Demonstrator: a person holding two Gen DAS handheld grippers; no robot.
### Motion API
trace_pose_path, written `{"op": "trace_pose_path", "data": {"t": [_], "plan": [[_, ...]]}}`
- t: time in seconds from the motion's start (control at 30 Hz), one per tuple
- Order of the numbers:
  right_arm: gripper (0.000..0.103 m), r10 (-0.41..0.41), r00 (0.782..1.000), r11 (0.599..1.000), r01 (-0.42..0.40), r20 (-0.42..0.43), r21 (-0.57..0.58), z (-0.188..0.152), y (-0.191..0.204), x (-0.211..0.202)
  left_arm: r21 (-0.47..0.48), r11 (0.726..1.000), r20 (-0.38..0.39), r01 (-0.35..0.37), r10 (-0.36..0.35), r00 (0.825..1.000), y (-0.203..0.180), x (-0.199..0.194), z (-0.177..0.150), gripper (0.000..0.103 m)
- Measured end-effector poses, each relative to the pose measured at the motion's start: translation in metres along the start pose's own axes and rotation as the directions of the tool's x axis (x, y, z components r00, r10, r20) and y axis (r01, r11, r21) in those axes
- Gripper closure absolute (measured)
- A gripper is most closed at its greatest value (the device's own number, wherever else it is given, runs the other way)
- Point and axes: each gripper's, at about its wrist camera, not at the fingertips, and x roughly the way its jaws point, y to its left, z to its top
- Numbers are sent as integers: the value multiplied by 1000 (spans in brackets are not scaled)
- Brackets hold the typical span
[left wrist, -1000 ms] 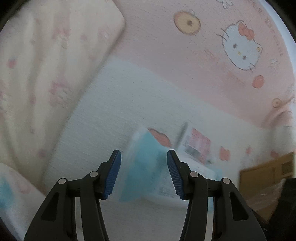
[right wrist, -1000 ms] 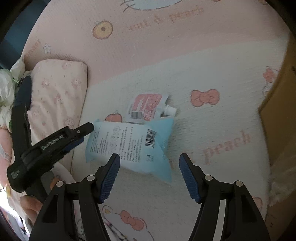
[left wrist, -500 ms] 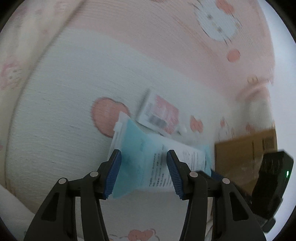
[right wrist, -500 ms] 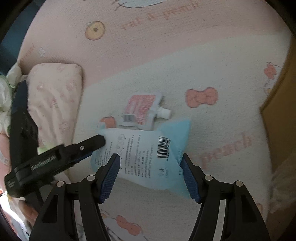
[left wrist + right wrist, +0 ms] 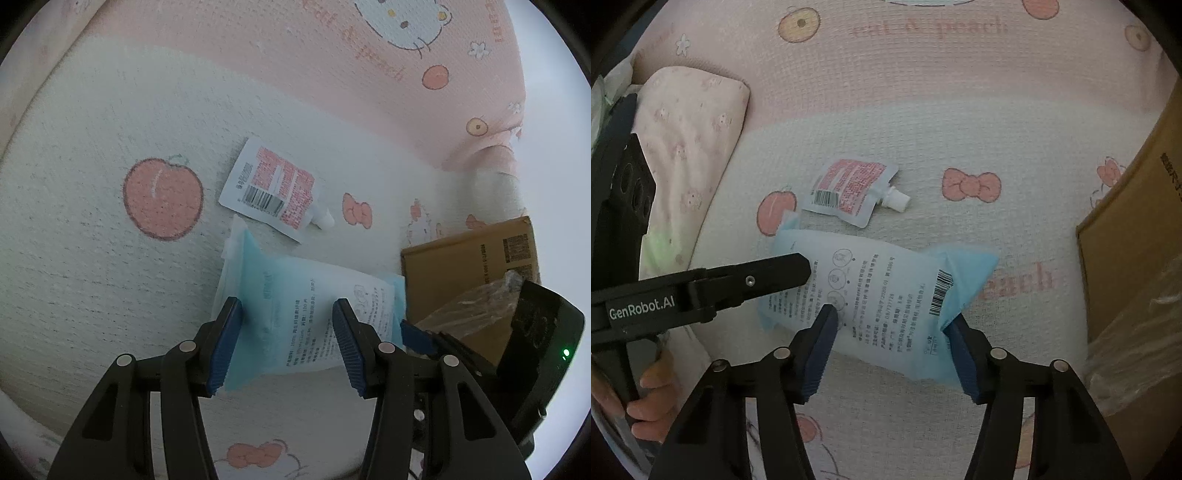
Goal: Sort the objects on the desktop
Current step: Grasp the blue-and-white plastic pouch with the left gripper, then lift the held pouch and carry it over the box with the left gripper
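While the blue pack (image 5: 882, 299) lies long-ways across both tongs, the right tongs (image 5: 890, 343) have just been closing around its near end, the left tongs (image 5: 286, 341) wide open over its other end.

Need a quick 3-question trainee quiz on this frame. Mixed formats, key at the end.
1. True or false: the spouted pouch lies on top of the blue pack.
2. Which gripper's pads press the blue pack's end nearest the cardboard box? A) left gripper B) right gripper C) neither
3. Fill in: the pink printed shape on the mat right beside the pouch's barcode end is a ____.

Key: 1 false, the two lie side by side, the pouch farther from both grippers. 2 B, its jaws have just been closing on that end. 3 peach.
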Motion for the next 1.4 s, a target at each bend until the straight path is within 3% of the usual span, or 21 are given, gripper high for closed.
{"op": "trace_pose_path", "data": {"t": [0.13, 0.5, 0.67, 0.83, 1.1, 1.4], "plan": [[47, 50, 999, 998, -50, -9, 43, -1, -7, 1, -6, 999, -30, 42, -42, 999, -1, 3, -3, 48], [47, 95, 993, 994, -91, 68, -56, -12, 1, -42, 57, 997, -71, 43, -39, 997, -17, -5, -32, 48], [50, 99, 993, 992, -93, 69, -83, -22, 1, -49, 65, 997, -36, 29, -26, 999, -19, -14, -36, 50], [65, 95, 994, 991, -89, 56, -96, -28, 0, -56, 48, 998, -2, 39, -39, 999, -22, -27, -42, 57], [65, 122, 983, 988, -107, 135, -113, -37, 0, -95, 91, 996, 95, 13, -21, 995, -57, -72, -59, 57], [65, 115, 955, 989, -85, 272, -120, -47, -5, -163, 244, 969, 164, -31, -10, 986, -129, -118, -61, 57]]}}
